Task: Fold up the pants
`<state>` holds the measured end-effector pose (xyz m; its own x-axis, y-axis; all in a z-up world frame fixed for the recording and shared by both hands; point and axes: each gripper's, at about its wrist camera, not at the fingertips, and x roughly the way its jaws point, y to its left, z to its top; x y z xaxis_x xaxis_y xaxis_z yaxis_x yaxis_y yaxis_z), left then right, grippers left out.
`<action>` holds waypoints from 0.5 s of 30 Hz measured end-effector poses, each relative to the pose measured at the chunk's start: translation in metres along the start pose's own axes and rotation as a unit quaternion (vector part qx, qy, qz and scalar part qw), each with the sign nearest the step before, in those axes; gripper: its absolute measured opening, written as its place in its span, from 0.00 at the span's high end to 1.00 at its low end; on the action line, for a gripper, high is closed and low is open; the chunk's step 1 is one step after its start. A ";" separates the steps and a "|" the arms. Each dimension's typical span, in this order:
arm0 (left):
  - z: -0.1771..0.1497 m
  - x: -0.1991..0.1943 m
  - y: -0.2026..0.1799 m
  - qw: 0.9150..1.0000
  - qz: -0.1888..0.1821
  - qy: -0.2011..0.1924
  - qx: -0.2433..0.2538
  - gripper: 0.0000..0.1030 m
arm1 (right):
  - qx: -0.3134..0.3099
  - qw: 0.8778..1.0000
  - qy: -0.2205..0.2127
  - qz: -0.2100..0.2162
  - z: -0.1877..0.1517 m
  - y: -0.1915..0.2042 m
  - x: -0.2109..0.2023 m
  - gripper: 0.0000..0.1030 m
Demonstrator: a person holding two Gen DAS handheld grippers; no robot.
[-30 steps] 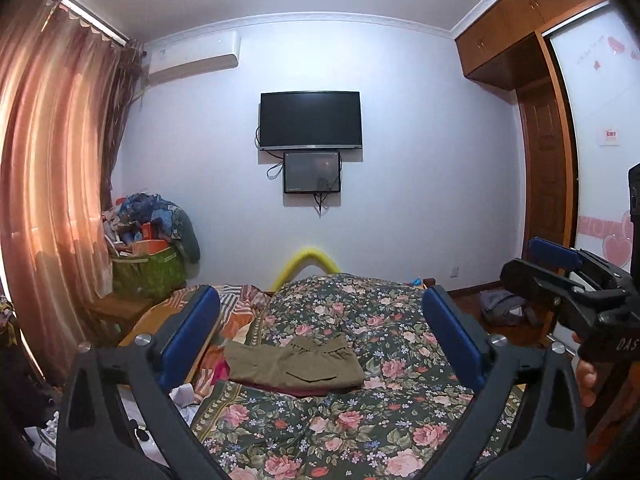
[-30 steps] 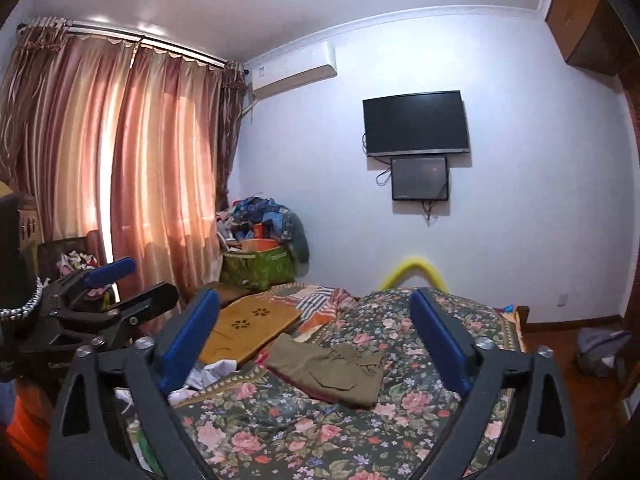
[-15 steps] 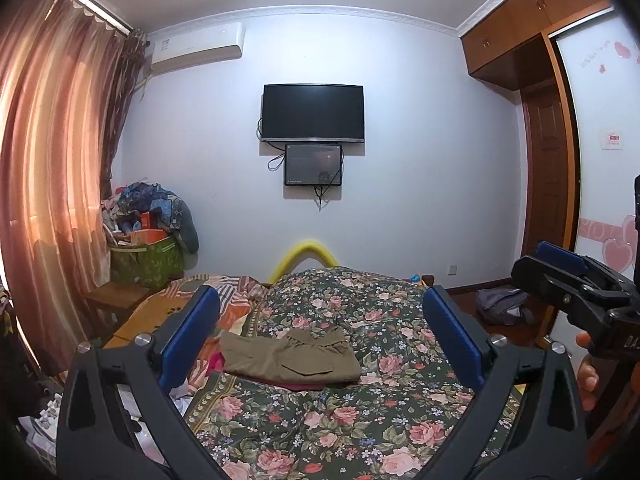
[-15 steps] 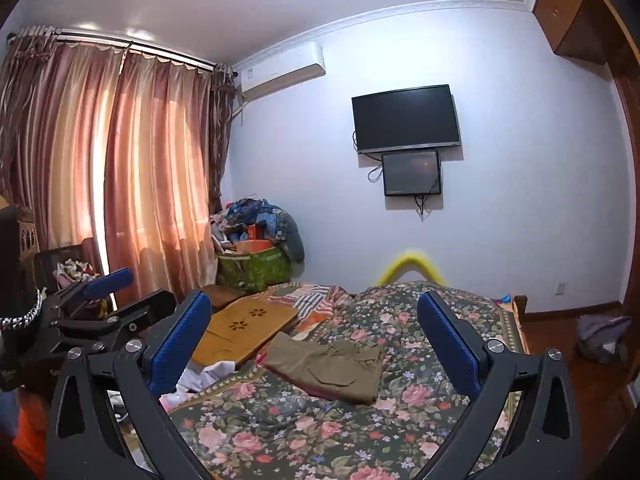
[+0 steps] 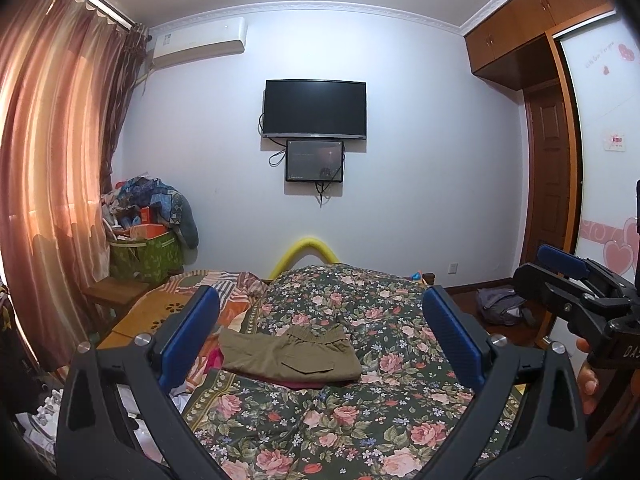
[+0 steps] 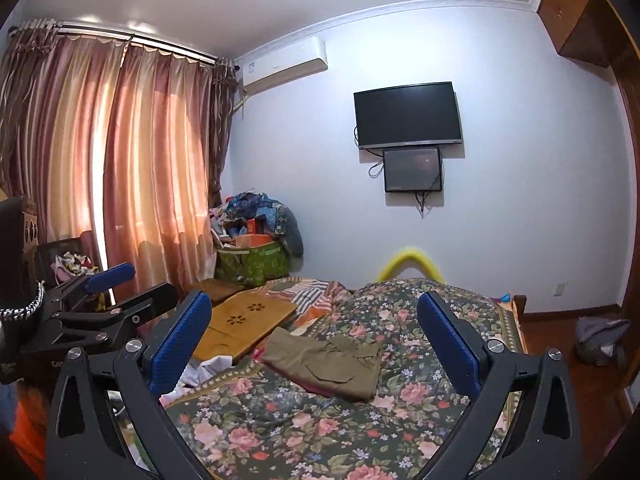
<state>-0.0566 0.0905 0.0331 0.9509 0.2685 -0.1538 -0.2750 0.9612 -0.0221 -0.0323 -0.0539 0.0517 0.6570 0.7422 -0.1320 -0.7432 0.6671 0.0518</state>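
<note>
Olive-green pants lie folded into a compact rectangle on the floral bedspread, cargo pocket up; they also show in the right wrist view. My left gripper is open and empty, held above the bed, well short of the pants. My right gripper is open and empty too, also back from the pants. Each gripper shows in the other's view: the right one at the right edge, the left one at the left edge.
A wooden lap tray and striped bedding lie left of the pants. A green basket piled with clothes stands by the curtain. A TV hangs on the far wall. A wardrobe and a bag are at right.
Both grippers have drawn back and tilted up a little, so the pants sit lower in view. The pants have not moved. Both grippers stay open.
</note>
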 end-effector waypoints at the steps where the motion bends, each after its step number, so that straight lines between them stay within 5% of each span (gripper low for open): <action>1: 0.000 0.000 0.001 1.000 -0.001 0.000 -0.001 0.00 | 0.000 1.000 0.000 0.000 -0.001 0.001 0.001 0.00; 15: -0.001 0.004 0.001 1.000 -0.006 0.002 -0.004 0.00 | -0.001 1.000 0.006 0.000 0.001 0.001 0.002 0.00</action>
<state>-0.0536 0.0919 0.0312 0.9536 0.2569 -0.1572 -0.2649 0.9637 -0.0325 -0.0317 -0.0518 0.0522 0.6558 0.7411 -0.1442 -0.7433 0.6672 0.0490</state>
